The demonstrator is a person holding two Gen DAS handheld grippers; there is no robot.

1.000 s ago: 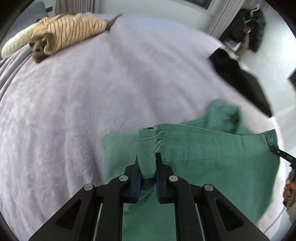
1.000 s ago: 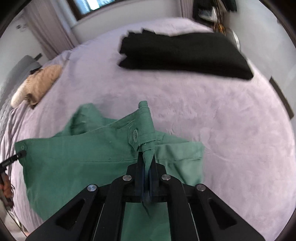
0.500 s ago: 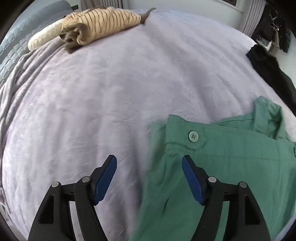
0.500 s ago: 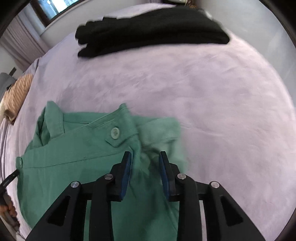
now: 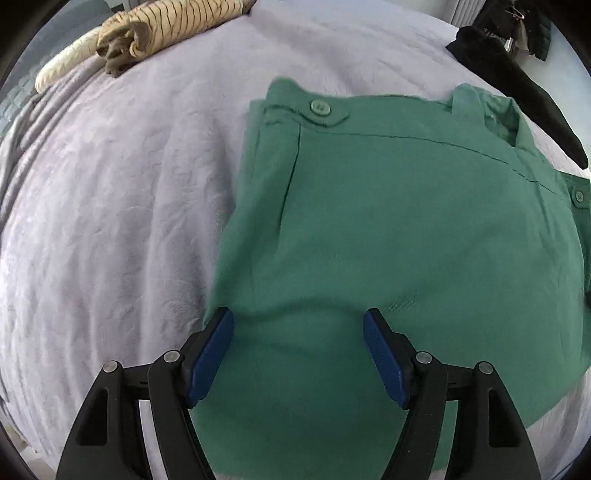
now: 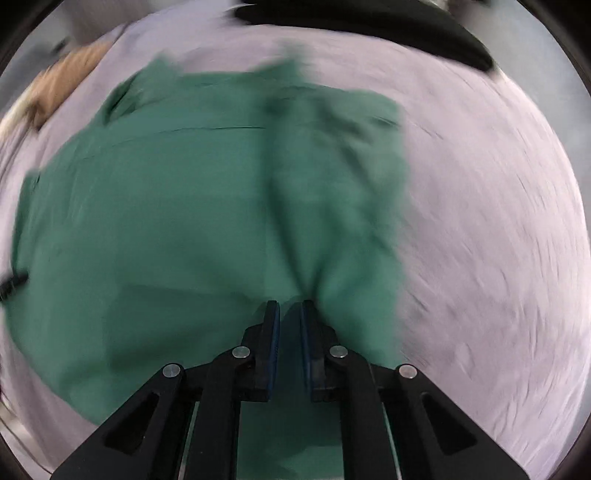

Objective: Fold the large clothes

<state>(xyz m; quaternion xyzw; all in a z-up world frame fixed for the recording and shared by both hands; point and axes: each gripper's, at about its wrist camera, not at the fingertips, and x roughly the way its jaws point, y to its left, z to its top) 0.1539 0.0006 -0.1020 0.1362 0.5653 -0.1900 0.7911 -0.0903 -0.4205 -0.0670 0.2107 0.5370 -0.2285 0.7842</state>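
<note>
A green buttoned garment point(image 5: 388, 229) lies folded flat on the lilac bedspread point(image 5: 110, 206). My left gripper point(image 5: 298, 328) is open, its blue pads spread wide just above the garment's near left part, holding nothing. In the blurred right wrist view the same garment point(image 6: 184, 206) fills the left and middle. My right gripper point(image 6: 289, 314) hovers over its near right part with the jaws a narrow gap apart. A fold of green cloth rises toward that gap, but I cannot tell whether it is pinched.
A striped tan garment point(image 5: 166, 26) and a cream pillow point(image 5: 59, 70) lie at the bed's far left. A black garment point(image 5: 517, 74) lies at the far right; it also shows in the right wrist view point(image 6: 369, 22). Bare bedspread point(image 6: 498, 221) lies right of the green garment.
Both grippers let go of the green corners they pinched a second ago. The garment now lies flat. Both grippers have drawn back toward its near edge; the right jaws have narrowed.
</note>
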